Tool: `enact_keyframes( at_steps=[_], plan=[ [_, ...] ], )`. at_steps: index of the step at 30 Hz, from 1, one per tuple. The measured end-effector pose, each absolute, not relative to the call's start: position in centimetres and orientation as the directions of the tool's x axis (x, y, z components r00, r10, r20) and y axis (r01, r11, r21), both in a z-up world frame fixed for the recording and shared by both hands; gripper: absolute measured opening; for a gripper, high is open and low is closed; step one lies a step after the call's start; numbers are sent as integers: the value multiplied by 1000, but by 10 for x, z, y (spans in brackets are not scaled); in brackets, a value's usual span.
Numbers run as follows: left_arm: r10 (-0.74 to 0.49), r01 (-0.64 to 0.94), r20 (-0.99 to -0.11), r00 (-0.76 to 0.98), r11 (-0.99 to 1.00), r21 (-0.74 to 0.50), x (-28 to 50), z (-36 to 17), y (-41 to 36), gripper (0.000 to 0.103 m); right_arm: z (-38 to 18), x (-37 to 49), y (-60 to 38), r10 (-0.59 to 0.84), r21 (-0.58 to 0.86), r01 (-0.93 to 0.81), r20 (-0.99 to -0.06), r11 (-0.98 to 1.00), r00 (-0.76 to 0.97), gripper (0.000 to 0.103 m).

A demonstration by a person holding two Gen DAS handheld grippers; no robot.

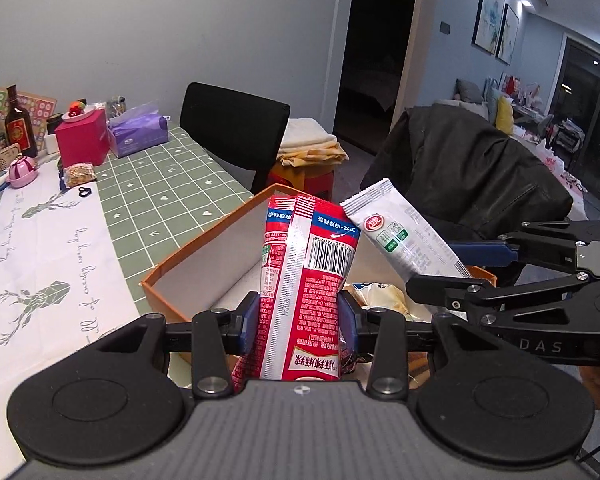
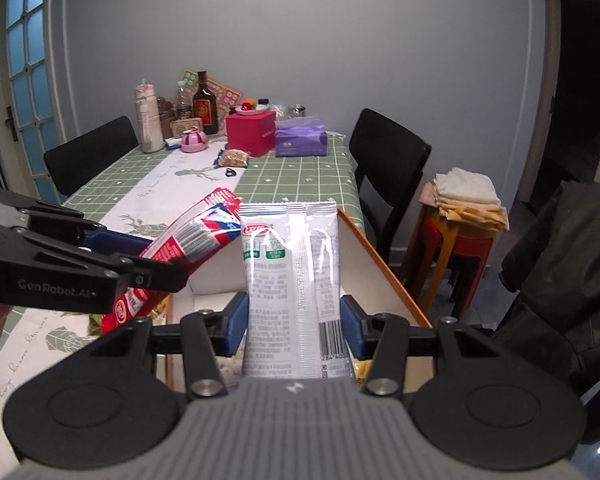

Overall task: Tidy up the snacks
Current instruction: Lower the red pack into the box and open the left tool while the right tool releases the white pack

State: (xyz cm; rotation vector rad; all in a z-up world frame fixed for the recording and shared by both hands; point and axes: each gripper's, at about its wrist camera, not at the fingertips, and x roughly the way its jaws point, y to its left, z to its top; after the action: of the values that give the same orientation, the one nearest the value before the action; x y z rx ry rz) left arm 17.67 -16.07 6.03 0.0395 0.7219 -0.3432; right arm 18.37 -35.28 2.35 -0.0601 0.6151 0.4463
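Right gripper jaws clamp white packet above box.

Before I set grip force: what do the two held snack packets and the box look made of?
Red packet: glossy plastic film, crinkled, seam down the back. White packet: shiny film, glare streaks. Orange box: likely matte cardboard, stiff flat walls, white inside.

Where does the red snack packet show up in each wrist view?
Left wrist: red snack packet stands upright at centre, clamped in the left gripper, over the orange box.
Right wrist: the packet tilts at left of centre, beside the white packet.
Shared landmark: the pink box on the far table.
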Motion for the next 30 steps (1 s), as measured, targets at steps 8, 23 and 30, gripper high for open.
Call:
enact_keyframes(
  at_steps=[8,23,30],
  plan=[
    [-348,282,-656,670,937,-209,210,47,-161,47,13,212,-356,350,124,-345,-585,930,732,48],
    [-330,207,-695,639,944,-258,253,13,-153,46,-21,257,-335,332,149,-320,-680,936,654,48],
    [-284,187,-726,626,959,-214,261,1,-150,46,-36,274,-317,318,146,-314,-724,938,612,48]
  ],
)
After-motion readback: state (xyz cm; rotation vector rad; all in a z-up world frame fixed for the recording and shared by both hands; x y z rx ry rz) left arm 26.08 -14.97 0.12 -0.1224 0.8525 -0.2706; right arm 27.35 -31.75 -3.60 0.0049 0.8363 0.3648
